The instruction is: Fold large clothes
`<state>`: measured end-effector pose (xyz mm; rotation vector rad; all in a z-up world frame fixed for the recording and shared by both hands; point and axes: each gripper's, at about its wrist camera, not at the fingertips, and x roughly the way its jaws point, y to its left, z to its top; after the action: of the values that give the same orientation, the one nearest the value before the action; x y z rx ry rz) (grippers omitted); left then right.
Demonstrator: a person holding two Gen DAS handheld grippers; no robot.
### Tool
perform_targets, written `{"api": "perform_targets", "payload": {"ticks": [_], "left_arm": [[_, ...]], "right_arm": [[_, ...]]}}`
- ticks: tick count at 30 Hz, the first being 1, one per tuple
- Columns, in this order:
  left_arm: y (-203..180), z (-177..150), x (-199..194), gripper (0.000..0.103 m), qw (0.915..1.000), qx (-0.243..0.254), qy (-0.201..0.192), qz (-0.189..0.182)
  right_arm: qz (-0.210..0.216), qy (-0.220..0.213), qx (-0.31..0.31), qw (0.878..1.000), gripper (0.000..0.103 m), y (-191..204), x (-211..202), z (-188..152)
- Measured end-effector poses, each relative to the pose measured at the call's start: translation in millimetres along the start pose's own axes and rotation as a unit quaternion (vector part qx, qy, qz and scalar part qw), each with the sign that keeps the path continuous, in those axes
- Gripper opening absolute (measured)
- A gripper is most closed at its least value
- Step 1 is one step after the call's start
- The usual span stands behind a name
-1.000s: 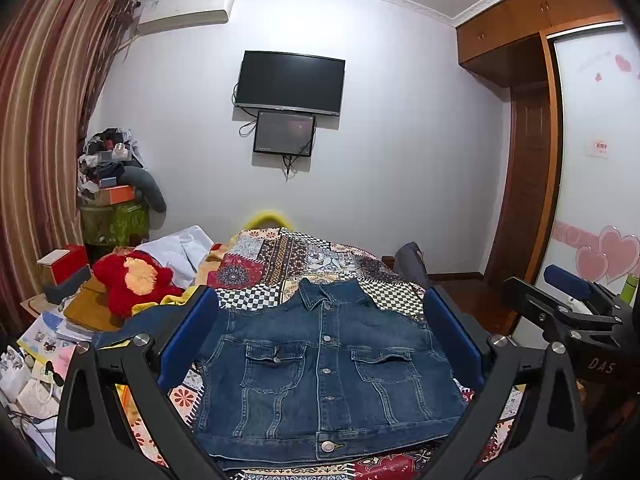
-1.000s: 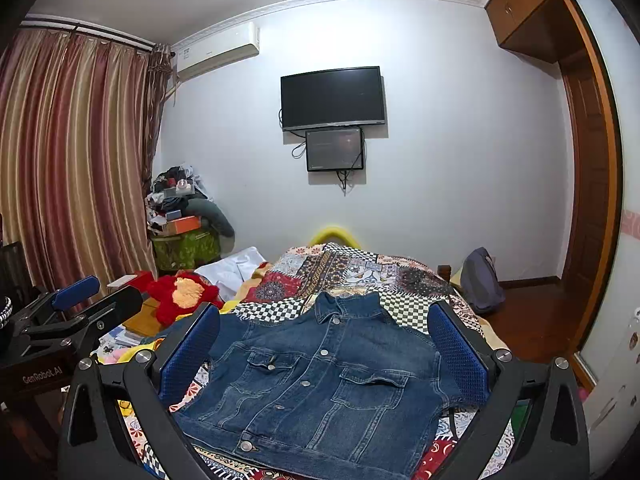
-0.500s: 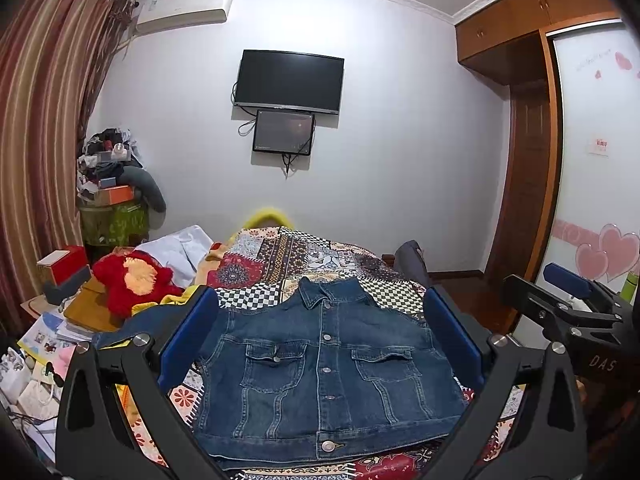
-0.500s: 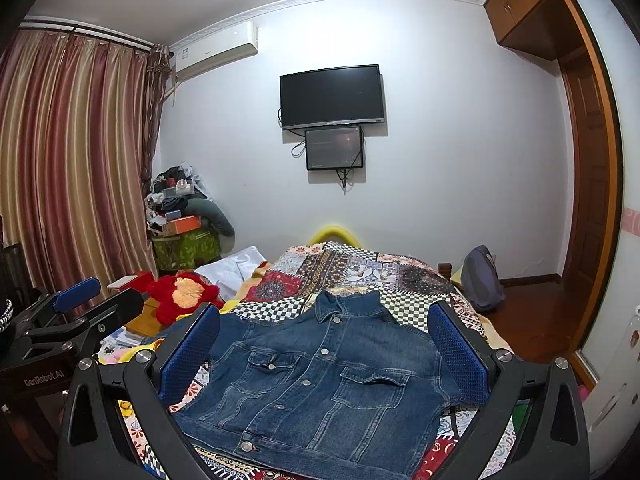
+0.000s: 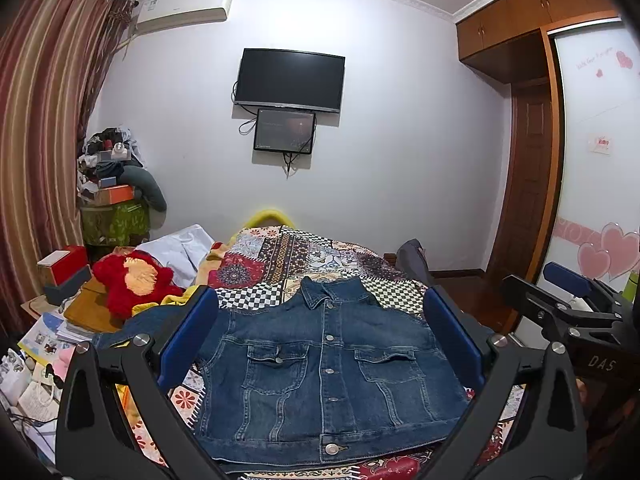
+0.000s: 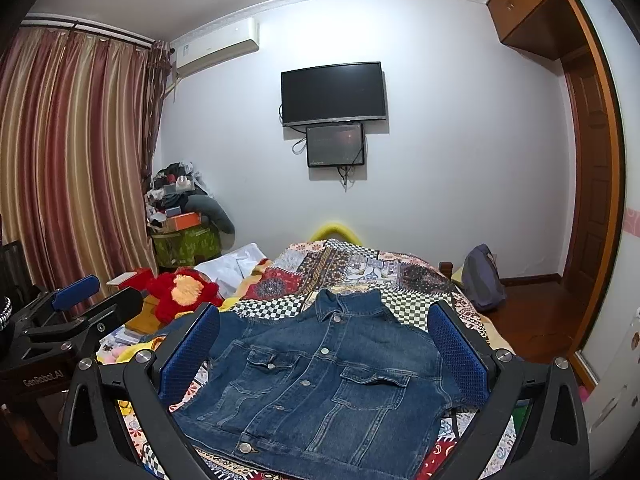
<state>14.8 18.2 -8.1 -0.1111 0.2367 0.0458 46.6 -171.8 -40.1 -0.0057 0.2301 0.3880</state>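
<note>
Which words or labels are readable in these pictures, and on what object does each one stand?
"DAS": on the right gripper, seen from the left wrist.
"GenRobot.AI": on the left gripper, seen from the right wrist.
Air conditioner sticker, wardrobe door script, wall plate: too small to read.

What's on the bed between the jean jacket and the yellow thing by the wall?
Only the patchwork bedspread lies between the denim jacket and the yellow headboard; nothing else sits there. Both wrist views show it.
</note>
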Motion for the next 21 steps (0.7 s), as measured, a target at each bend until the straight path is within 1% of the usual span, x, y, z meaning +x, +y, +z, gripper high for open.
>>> {"api": "perform_targets", "payload": {"ticks": [6, 8, 10, 13, 19, 21], "left_arm": [[9.4, -3.3, 17.3, 0.103, 0.9998, 0.009, 0.014, 0.008], [15.6, -6.6, 27.5, 0.103, 0.9996, 0.007, 0.023, 0.015], [23.5, -10.8, 38.6, 0.103, 0.9994, 0.004, 0.033, 0.012], [38.5, -18.7, 62.1, 0.103, 0.998, -0.002, 0.062, 0.013], [79.4, -45.4, 115.5, 0.103, 0.991, 0.001, 0.118, 0.062], [97.9, -55.5, 133.1, 0.103, 0.9878, -0.005, 0.138, 0.072]], "right_arm": [[-0.002, 0.021, 0.001, 1.0, 0.103, 0.5, 21.2, -2.1], [-0.004, 0.033, 0.001, 0.999, 0.103, -0.6, 33.4, -4.8], [-0.007, 0.047, 0.0, 0.999, 0.103, -0.4, 50.0, -7.2], [-0.007, 0.09, 0.003, 0.996, 0.103, -4.4, 82.0, -13.1], [0.002, 0.181, 0.029, 0.983, 0.103, -20.0, 154.4, -38.7], [-0.002, 0.198, 0.03, 0.98, 0.103, -26.0, 174.3, -46.7]]}}
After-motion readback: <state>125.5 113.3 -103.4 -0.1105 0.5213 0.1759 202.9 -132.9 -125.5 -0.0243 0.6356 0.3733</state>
